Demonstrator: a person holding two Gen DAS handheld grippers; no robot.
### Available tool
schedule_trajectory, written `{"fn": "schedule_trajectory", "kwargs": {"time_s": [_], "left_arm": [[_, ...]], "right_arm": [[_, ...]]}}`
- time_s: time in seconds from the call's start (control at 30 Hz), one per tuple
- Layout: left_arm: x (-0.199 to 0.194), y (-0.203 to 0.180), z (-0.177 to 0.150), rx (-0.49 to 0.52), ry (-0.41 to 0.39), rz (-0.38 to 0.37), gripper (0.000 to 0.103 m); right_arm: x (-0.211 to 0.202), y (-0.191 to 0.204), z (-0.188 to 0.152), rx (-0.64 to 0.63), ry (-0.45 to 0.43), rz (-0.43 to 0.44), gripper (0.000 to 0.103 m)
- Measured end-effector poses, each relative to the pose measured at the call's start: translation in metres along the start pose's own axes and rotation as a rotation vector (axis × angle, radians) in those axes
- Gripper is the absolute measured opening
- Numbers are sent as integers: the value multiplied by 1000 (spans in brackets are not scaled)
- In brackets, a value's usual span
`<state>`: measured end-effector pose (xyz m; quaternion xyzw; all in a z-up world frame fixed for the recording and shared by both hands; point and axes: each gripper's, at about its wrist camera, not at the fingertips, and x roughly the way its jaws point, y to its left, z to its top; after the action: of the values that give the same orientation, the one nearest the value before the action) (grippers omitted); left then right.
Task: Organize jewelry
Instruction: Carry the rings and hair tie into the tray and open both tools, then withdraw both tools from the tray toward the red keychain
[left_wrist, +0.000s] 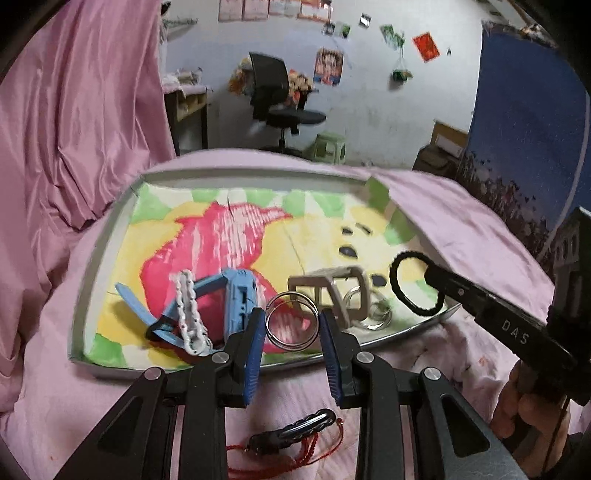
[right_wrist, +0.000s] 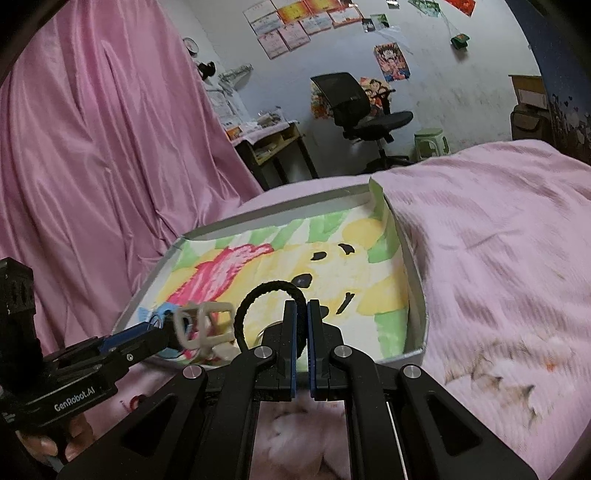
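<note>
Pinching black hair tie (right_wrist: 271, 295) between right fingers (right_wrist: 290, 332).

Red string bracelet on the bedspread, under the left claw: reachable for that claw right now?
Probably not yet. The left claw already grips a silver ring, so it isn't free. The red string bracelet lies uncovered on the pink bedspread beneath it.

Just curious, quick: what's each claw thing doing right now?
Left gripper: closed on silver rings.
Right gripper: shut on black hair tie.
</note>
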<state>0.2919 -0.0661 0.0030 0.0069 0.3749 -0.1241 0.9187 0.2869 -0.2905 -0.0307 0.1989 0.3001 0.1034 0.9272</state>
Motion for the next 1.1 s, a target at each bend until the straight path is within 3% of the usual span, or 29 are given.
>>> {"fn": "schedule_trajectory", "kwargs": {"time_s": [0.27,0.6,0.67,0.9,1.03,1.1], "left_arm": [[17,0,-1,-7,75,13,28],[15,4,-2,-14,67,-6,33],[10,2,-3,-12,55,-17,42],[-24,6,-14,-31,-55,-21,56],[-48,16,-20,-83,-139,-34,66],[-60,19,-25,-94,-183,-31,71]], "right_arm": [[22,-1,-7,-1,76,-13,5],[22,0,-9,-7,83,-11,6],[18,0,-10,-11,80,-9,7],[-10,4,-12,-30,11,-18,19],[-37,10,-14,-63,-70,-26,37],[-50,16,-15,-87,-107,-28,40]]}}
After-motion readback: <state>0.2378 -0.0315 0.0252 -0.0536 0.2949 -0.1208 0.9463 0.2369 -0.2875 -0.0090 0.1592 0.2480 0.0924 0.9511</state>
